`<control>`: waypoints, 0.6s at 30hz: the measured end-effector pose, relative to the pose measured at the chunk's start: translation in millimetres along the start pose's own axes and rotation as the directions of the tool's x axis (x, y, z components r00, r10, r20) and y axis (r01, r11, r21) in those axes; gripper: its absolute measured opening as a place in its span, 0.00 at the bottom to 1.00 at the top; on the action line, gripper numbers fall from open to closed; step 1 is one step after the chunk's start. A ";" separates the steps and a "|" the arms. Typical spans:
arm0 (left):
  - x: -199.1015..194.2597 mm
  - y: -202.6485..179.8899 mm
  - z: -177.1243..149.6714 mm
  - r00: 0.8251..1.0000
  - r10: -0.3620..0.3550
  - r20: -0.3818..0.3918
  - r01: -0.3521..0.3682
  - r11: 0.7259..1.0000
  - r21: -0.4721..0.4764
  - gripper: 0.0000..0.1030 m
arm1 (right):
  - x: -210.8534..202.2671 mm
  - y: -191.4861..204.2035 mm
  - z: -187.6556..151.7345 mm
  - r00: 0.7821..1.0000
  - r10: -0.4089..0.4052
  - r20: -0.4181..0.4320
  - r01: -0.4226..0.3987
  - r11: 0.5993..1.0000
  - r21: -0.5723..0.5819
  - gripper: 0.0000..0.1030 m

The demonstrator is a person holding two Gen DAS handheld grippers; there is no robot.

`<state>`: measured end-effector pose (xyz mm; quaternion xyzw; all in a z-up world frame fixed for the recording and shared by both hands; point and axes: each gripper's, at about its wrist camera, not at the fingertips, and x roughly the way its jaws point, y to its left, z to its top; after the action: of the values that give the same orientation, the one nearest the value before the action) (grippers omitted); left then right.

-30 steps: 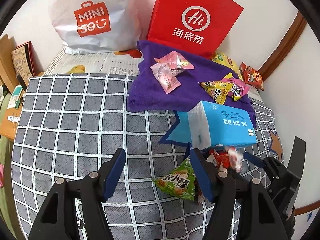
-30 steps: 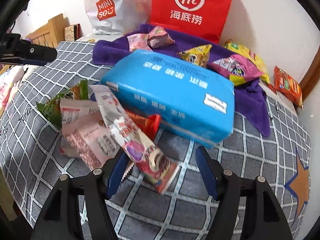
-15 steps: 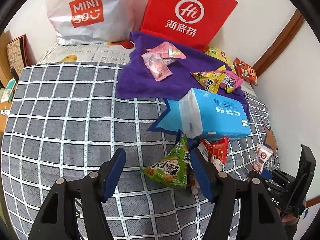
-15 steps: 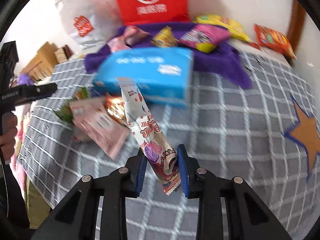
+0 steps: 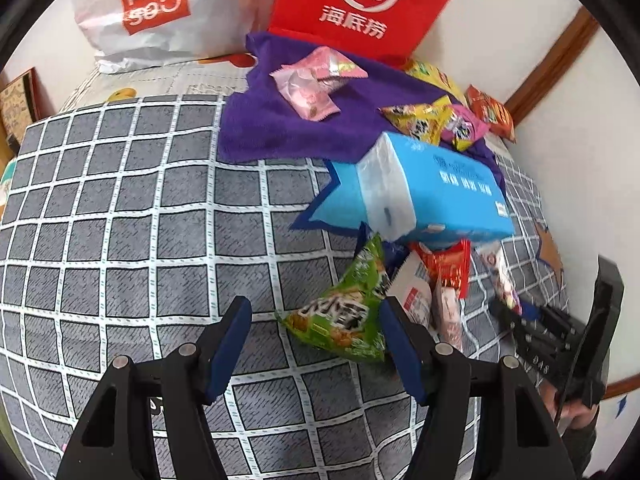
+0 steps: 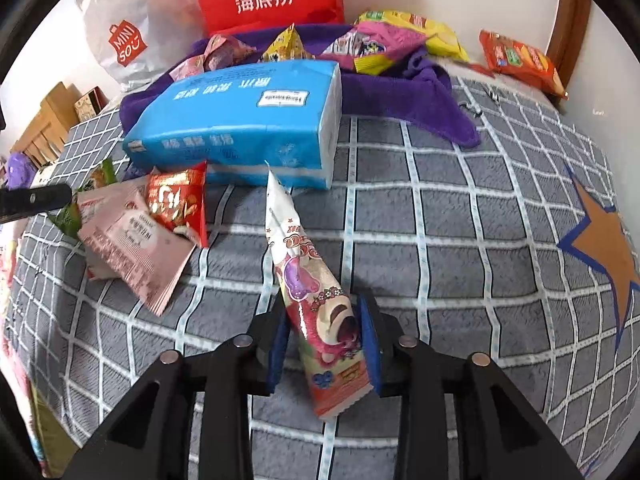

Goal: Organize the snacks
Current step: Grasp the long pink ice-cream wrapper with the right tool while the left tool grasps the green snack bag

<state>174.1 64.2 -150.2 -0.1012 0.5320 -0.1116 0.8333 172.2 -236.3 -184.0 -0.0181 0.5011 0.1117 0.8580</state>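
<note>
A long white-and-pink snack pack (image 6: 308,280) stands tilted between the pads of my right gripper (image 6: 322,320). The pads touch its lower end while the jaws are opening slightly. In the left wrist view that right gripper (image 5: 508,304) sits at the right with the same pack. My left gripper (image 5: 316,320) is open, low over the checked cover, with a green snack pack (image 5: 344,312) lying between its fingertips, untouched. A red pack (image 6: 176,200) and a pink pack (image 6: 132,248) lie beside the green one.
A blue tissue pack (image 6: 248,120) lies behind the pile, partly on a purple towel (image 5: 280,128) that bears several snacks. A red paper bag (image 5: 360,4) and a white shopping bag (image 5: 152,12) stand at the wall. Orange (image 6: 520,60) and yellow (image 6: 424,28) packs lie far right.
My right gripper closed on the long pack and carried it right, away from the pile. My left gripper sank closer to the green pack, still open.
</note>
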 end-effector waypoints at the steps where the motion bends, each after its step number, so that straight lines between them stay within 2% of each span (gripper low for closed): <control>1: 1.3 -1.9 -1.0 1.000 -0.004 -0.004 0.004 1.000 0.012 0.62 | 1.4 0.1 0.4 1.000 -0.002 0.009 0.002 1.000 0.001 0.34; 3: 3.3 -6.2 -1.2 1.000 -0.001 0.001 0.001 0.999 0.035 0.62 | 2.9 0.8 2.4 1.000 -0.003 0.024 0.003 1.000 0.002 0.38; 7: 18.6 -20.2 -2.7 0.999 0.020 -0.044 -0.015 0.994 0.106 0.62 | 6.9 2.6 5.9 0.999 -0.012 0.050 0.012 1.000 -0.002 0.45; 11: 28.9 -29.1 -3.3 0.997 0.073 -0.033 -0.067 0.987 0.149 0.61 | 8.2 3.4 5.7 0.997 -0.021 0.078 0.022 1.000 -0.008 0.45; 13: 30.5 -28.4 -2.0 0.998 0.061 -0.034 -0.056 0.989 0.140 0.58 | 7.8 2.6 4.2 0.996 -0.018 0.092 0.019 1.000 0.000 0.46; 15: 28.7 -26.8 -1.3 0.998 0.048 -0.026 -0.044 0.990 0.134 0.50 | 7.2 2.4 3.0 0.995 -0.017 0.098 0.016 1.000 0.006 0.46; 18: 22.8 -23.9 -2.8 0.999 0.044 -0.008 -0.043 0.991 0.129 0.46 | 6.4 2.7 2.1 0.996 -0.016 0.093 0.015 1.000 0.002 0.46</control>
<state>179.0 34.6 -164.2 -0.0348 0.5304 -0.1280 0.8373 176.4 -232.2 -188.2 -0.0163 0.4607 0.1054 0.8811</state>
